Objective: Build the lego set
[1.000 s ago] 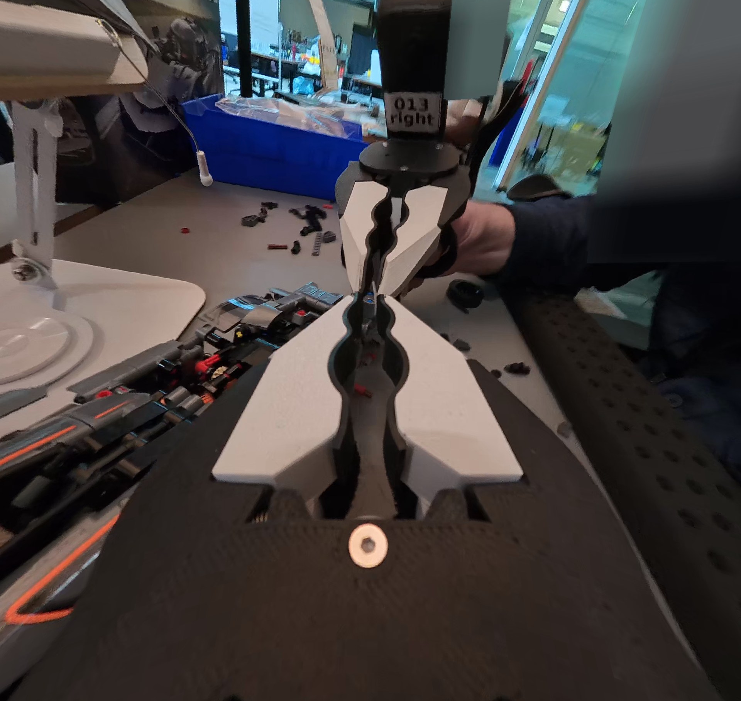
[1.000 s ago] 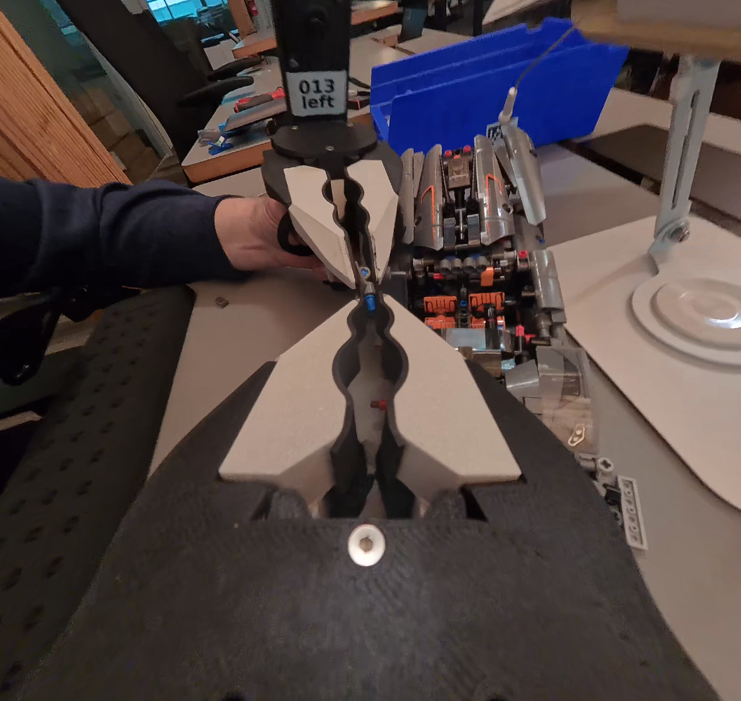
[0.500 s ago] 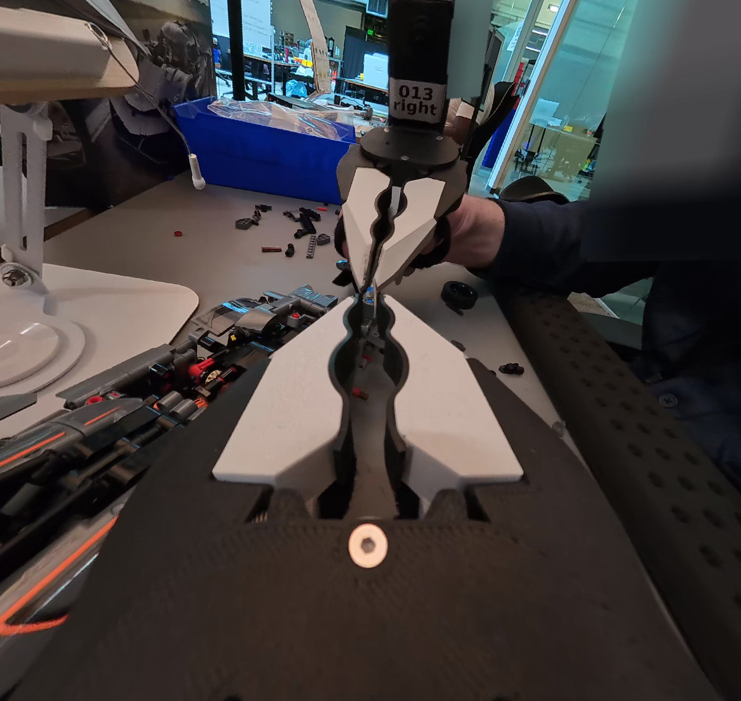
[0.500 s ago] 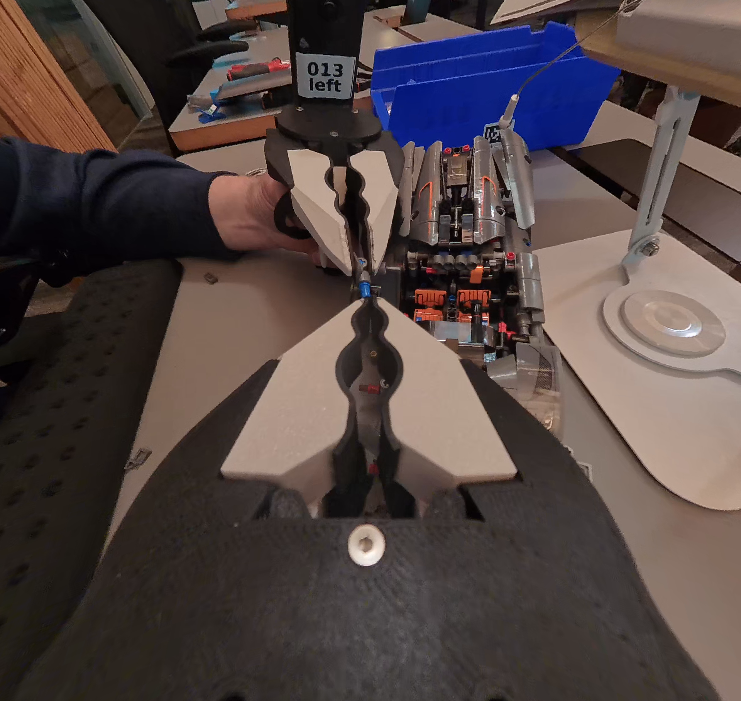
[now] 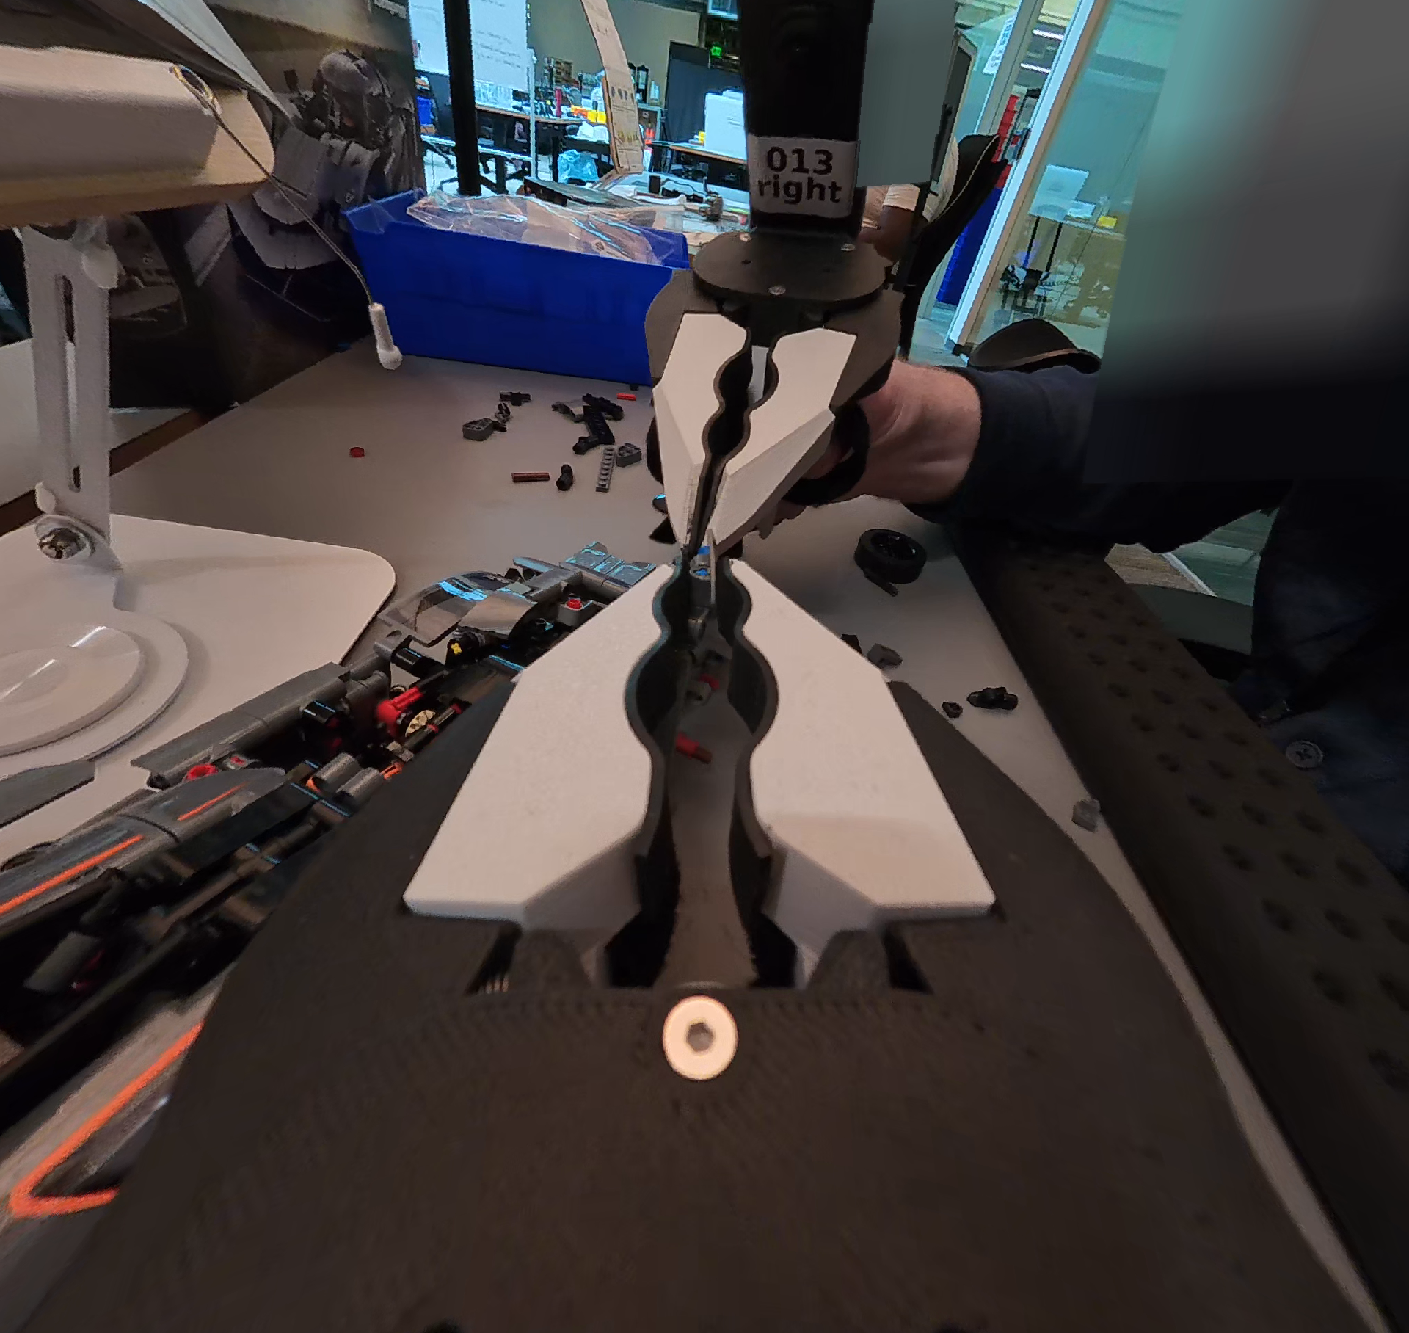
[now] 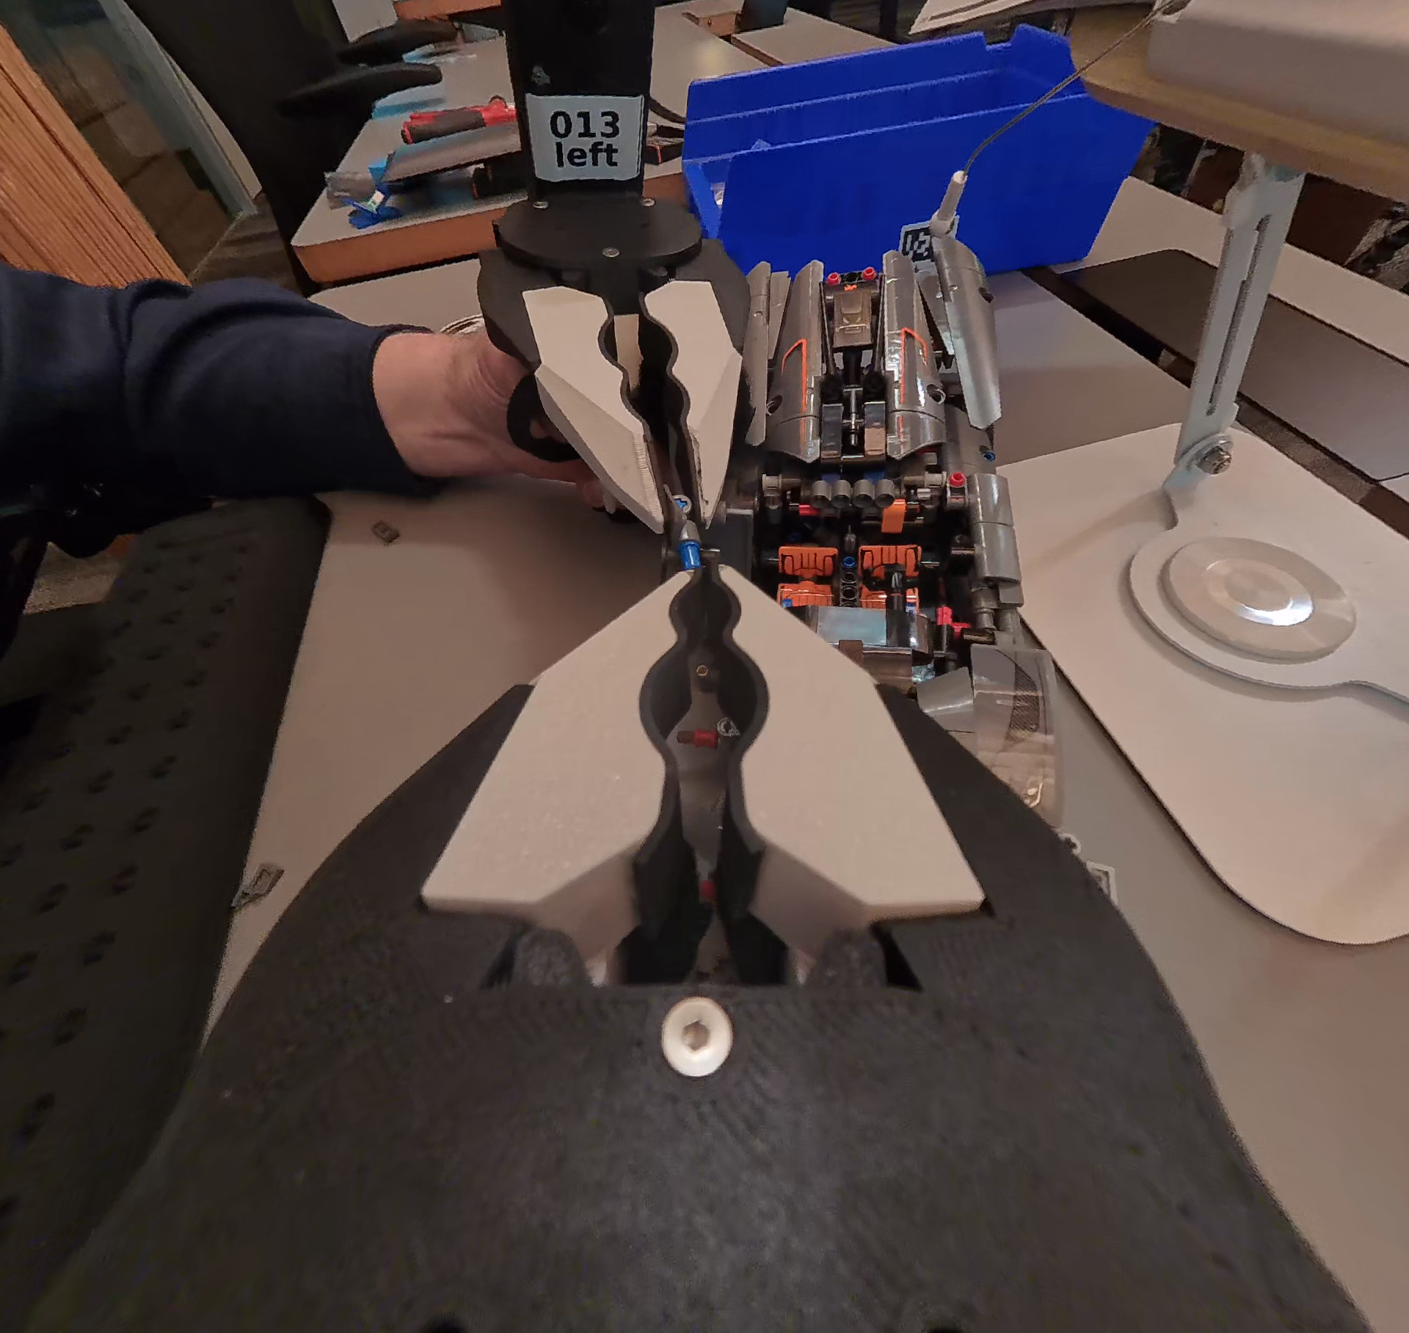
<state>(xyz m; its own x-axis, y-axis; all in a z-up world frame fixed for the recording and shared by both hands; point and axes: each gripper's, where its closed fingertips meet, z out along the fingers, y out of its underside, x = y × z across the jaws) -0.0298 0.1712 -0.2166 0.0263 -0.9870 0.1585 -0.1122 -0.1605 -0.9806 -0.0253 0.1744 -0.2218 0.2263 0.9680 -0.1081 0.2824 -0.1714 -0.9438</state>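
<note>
My left gripper (image 5: pixel 698 572) and my right gripper (image 6: pixel 698 572) meet tip to tip above the grey table, both shut. The left one holds a small grey piece (image 6: pixel 678 505); it also shows in the left wrist view (image 5: pixel 707 550). A blue pin (image 6: pixel 690 553) sits at the end of that piece, and the right gripper pinches it. The right gripper (image 5: pixel 692 530) shows from the front in the left wrist view, and the left gripper (image 6: pixel 678 511) in the right wrist view. The grey-and-orange Lego car model (image 6: pixel 861 457) lies beside them; it also shows in the left wrist view (image 5: pixel 305 724).
A blue bin (image 5: pixel 495 305) stands at the back of the table. A white stand base (image 6: pixel 1258 610) lies beside the model. Loose dark pieces (image 5: pixel 595 427), a black wheel (image 5: pixel 888 557) and a red pin (image 5: pixel 690 747) lie on the table. A black perforated surface (image 5: pixel 1182 762) borders the table edge. From either gripper's tips it is about 25 centimeters to the black wheel (image 5: pixel 888 557).
Both grippers stay shut and tip to tip on the piece. They have risen a little above the table, and each now tilts slightly relative to the other.
</note>
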